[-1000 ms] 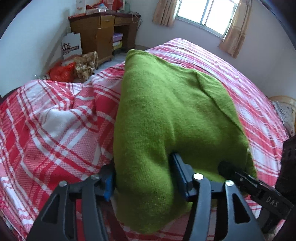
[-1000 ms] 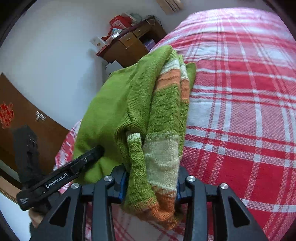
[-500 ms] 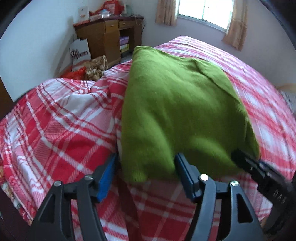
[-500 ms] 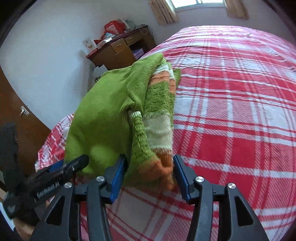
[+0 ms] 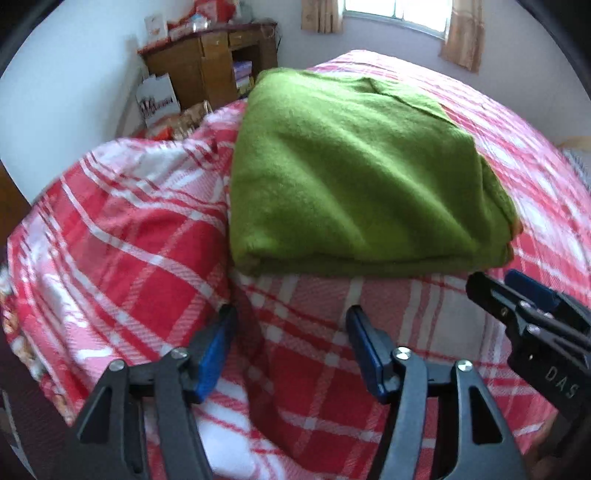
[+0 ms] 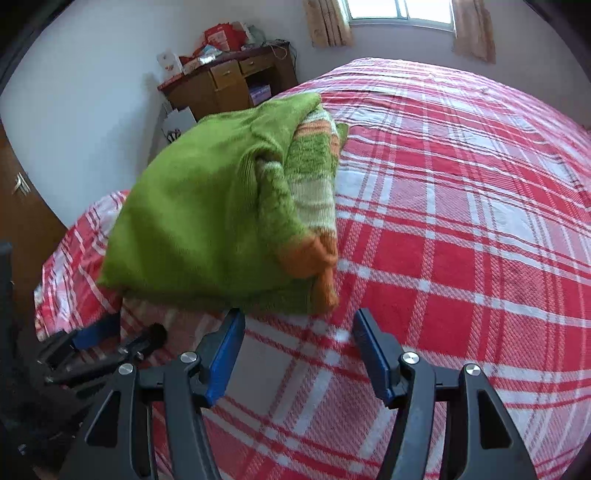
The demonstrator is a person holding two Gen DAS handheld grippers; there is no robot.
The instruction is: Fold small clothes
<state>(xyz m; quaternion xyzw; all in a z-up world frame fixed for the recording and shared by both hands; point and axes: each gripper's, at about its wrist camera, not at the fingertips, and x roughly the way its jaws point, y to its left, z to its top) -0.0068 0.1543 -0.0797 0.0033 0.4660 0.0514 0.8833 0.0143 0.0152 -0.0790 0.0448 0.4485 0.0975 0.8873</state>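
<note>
Both grippers have let go since a second ago: then each was clenched on the near edge of the folded green knitted sweater (image 5: 354,173), holding it up off the bed, and now it lies flat as a thick bundle on the red-and-white plaid bedspread (image 5: 133,236), near the bed's left side. Its orange and cream striped hem (image 6: 314,206) peeks out along the right edge in the right wrist view.

It looks soft, bulky and light, a loose knit that will sag and spring open if lifted by one layer only. I would judge the safest hold to be the thick folded near edge, pinching all layers at both corners.

Left gripper (image 5: 290,332) sits released, jaws apart, just in front of that edge and not touching it. Right gripper (image 6: 299,332) is likewise spread and empty, close to the striped corner. Beyond the bed stand a brown wooden desk (image 6: 229,85) and a curtained window (image 5: 395,14).
</note>
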